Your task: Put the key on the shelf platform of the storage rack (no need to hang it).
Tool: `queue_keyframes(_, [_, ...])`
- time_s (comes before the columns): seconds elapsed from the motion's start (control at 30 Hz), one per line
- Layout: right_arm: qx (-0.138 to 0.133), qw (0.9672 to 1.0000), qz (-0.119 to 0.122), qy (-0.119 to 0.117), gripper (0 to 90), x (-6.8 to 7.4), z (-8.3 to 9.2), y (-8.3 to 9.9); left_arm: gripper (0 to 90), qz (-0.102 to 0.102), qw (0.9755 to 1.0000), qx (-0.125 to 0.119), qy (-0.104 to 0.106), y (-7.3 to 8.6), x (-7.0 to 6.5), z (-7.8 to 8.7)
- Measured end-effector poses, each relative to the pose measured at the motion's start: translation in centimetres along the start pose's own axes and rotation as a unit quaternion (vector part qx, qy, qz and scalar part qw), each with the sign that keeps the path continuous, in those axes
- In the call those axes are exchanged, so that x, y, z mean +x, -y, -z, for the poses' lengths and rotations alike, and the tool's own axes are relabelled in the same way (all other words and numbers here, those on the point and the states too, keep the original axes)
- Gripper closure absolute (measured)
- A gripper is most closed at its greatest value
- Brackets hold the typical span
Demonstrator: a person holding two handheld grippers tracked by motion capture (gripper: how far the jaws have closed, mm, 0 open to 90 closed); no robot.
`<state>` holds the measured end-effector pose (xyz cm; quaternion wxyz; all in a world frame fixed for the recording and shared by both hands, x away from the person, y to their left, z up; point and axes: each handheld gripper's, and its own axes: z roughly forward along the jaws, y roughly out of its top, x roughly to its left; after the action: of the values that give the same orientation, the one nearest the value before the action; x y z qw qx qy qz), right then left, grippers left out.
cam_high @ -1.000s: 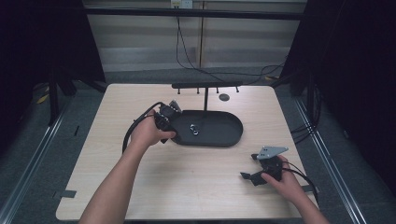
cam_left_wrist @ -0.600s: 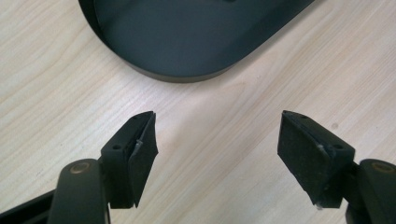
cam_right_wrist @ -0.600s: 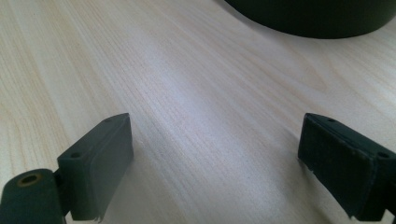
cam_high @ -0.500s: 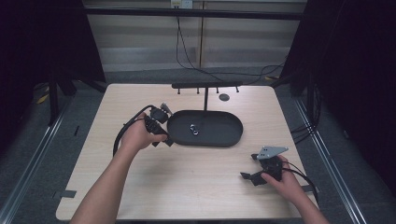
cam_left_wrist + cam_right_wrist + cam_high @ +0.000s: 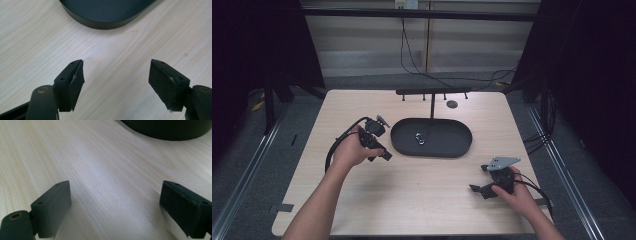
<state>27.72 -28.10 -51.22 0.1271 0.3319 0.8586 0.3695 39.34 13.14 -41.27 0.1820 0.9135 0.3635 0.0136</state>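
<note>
The left gripper [image 5: 379, 150] had drawn back off the dark oval tray [image 5: 462, 147] since a second earlier, and now hung over bare table just left of its rim, jaws spread wide with nothing between them. To that gripper's right, a small metal piece [image 5: 419, 139] lay in the tray's middle, probably just set down there. Farther right, the right gripper [image 5: 479, 190] had kept still, low over the table, jaws wide and empty.

Right gripper [image 5: 115, 207] low over the table [image 5: 82, 165]

Its two black jaws stand wide apart with only pale wood grain between them; the curved wall of a dark tray [image 5: 170, 130] lies ahead, well apart from the jaws.
</note>
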Motion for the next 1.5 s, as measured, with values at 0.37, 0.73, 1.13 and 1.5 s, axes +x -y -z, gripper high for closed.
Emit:
queue_keyframes(0.37, [0.000, 1.0000, 0.000, 0.000, 9.7, 0.0, 0.0, 0.0, 28.3, 0.001, 1.0000, -0.001, 0.005, 1.9, 0.2, -0.6])
queue_keyframes(0.73, [0.000, 1.0000, 0.000, 0.000, 9.7, 0.0, 0.0, 0.0, 28.0, 0.004, 1.0000, -0.004, 0.008, 4.2, 0.5, -2.0])
queue_keyframes(1.13, [0.000, 1.0000, 0.000, 0.000, 9.7, 0.0, 0.0, 0.0, 27.7, -0.005, 1.0000, -0.003, 0.002, 6.0, 0.0, -3.0])
queue_keyframes(1.5, [0.000, 1.0000, 0.000, 0.000, 9.7, 0.0, 0.0, 0.0, 26.0, -0.024, 0.9997, -0.008, 0.003, 7.2, -0.5, -3.9])
